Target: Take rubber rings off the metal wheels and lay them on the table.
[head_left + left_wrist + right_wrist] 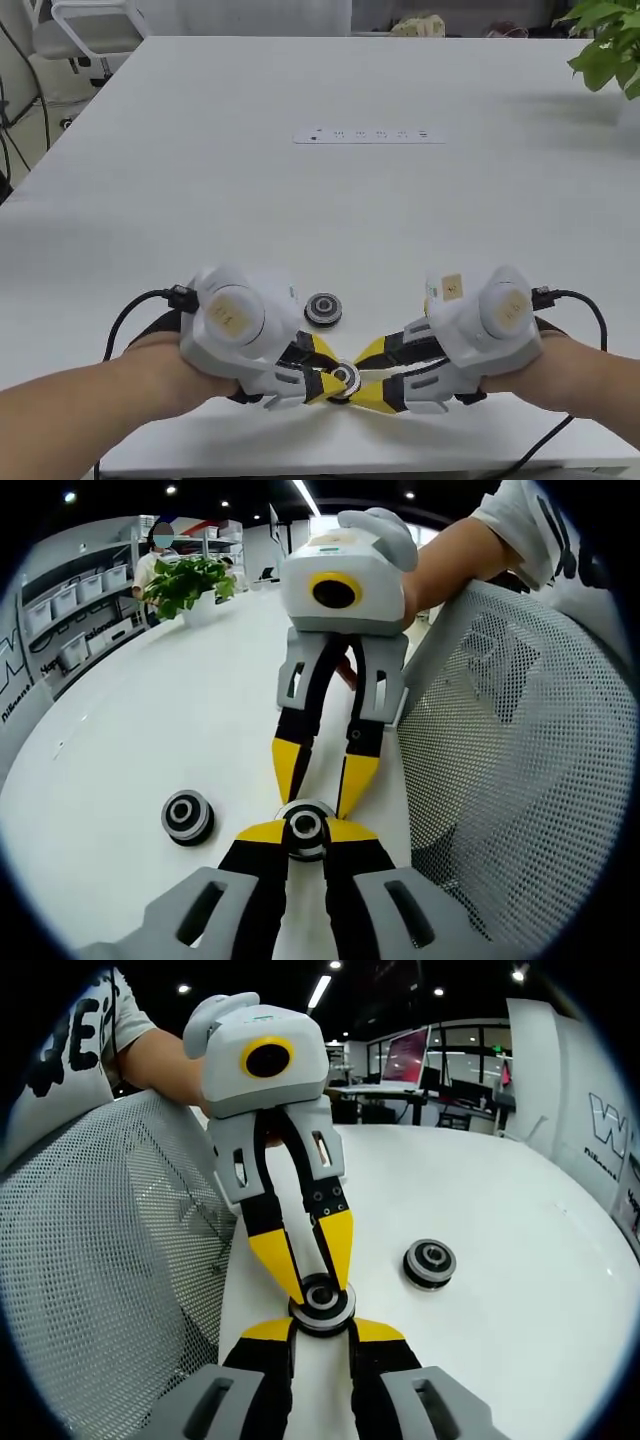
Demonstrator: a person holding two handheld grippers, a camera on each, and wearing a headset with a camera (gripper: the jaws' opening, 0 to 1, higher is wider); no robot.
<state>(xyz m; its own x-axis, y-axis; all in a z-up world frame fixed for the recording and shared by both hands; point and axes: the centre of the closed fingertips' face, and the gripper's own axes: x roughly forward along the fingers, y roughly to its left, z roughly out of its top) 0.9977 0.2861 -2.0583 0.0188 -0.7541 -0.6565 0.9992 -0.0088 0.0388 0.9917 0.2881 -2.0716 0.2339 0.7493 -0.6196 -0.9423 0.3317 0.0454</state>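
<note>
Found a small silver metal wheel [344, 378], black rubber ring [305, 842] seated round its rim, pinched between two grippers at the near edge of the white tabletop [300, 200]. Could not tell whether it rested on the surface or hung just above it.

Judged the wheel stiff, dense and slick on its bare metal faces, and the ring soft, stretchy and grippy, likely snug in its groove. Judged the ring's outer edge the place to take hold, with the metal hub clamped from the opposite side, so that the rubber could be rolled or peeled over the rim rather than dragged straight off. Feared a slip of the smooth hub under a hard pull.

Met head-on over the wheel: left gripper [325, 375] closed to a narrow gap, yellow tips pressed on either side of the wheel; right gripper [365, 378] closed to about the same gap, tips bearing on the same wheel from the other way.

Left a second ringed metal wheel [323, 309] lying flat on the tabletop, just beyond the pair. Showed a white power strip [370, 135] well apart, mid-table, and a green leafy plant [605, 45] at the far right corner.
</note>
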